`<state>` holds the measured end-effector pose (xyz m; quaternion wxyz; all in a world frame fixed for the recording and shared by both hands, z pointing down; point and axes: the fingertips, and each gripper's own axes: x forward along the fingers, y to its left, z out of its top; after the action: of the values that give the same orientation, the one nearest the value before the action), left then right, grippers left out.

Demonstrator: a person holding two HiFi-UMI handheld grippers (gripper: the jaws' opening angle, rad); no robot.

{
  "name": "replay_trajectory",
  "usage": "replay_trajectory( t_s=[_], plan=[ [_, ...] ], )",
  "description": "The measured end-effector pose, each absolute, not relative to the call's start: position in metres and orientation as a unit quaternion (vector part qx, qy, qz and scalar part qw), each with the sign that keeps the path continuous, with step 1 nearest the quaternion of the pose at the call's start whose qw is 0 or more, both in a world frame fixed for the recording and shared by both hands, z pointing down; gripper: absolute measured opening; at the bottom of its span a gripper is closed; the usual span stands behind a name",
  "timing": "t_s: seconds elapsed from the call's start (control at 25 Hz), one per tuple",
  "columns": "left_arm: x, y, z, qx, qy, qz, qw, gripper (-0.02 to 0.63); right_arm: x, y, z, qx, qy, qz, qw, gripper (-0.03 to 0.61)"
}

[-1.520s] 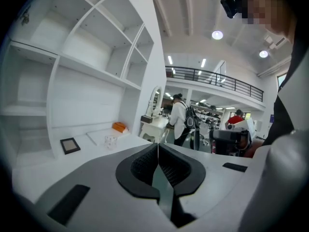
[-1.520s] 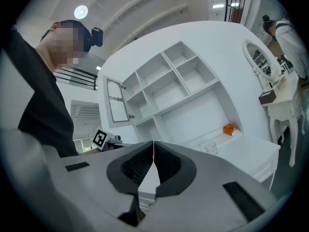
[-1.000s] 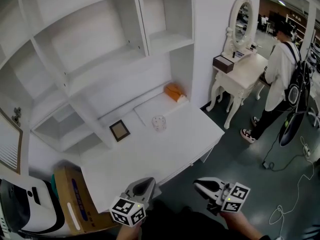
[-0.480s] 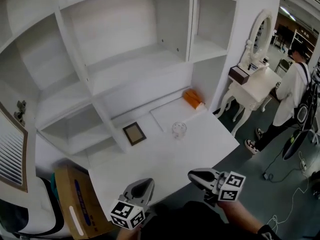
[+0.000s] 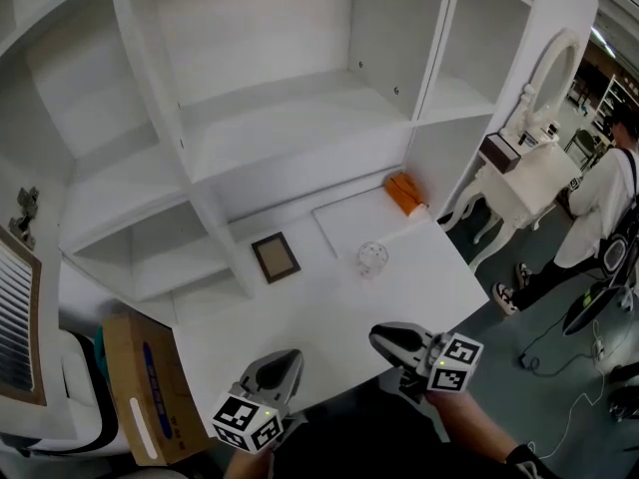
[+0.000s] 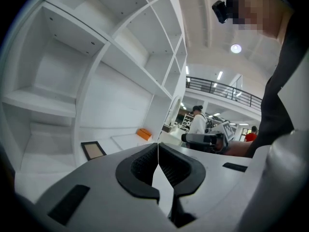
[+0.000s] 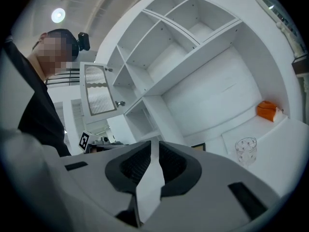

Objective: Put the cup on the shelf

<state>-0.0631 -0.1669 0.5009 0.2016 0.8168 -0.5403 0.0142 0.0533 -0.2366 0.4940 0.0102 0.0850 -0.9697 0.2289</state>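
Versus a second ago: the head view is closer in on the white shelf unit (image 5: 290,118), which now fills most of the picture. The dressing table (image 5: 529,173) and the person (image 5: 611,203) have slid to the right edge. Both grippers have moved up to the front edge of the desk (image 5: 319,312).

The left gripper (image 5: 283,363) has its tips touching and nothing is held. The right gripper (image 5: 385,339) has its jaws drawn together to a thin slit and is also empty.

The cup (image 5: 371,257) is clear glass and stands upright on the desk. It is between the picture frame (image 5: 275,256) and the orange box (image 5: 403,192).

The cup is ahead of the right gripper's fingers and well apart from them. It is farther still from the left gripper. In the right gripper view the cup (image 7: 245,150) sits right of the jaws, not between them.
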Motion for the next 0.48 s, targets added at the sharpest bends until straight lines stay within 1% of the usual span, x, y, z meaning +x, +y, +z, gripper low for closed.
replay_trajectory(
  t_s=[0.2, 0.48],
  plan=[
    [-0.057, -0.203, 0.499, 0.807, -0.558, 0.016, 0.191, 0.015, 0.054, -0.275, 0.508, 0.067, -0.969, 0.235, 0.025, 0.017],
    [-0.049, -0.25, 0.505, 0.791, -0.579, 0.014, 0.196, 0.015, 0.047, -0.325, 0.521, 0.044, -0.969, 0.238, 0.042, 0.018]
  ],
)
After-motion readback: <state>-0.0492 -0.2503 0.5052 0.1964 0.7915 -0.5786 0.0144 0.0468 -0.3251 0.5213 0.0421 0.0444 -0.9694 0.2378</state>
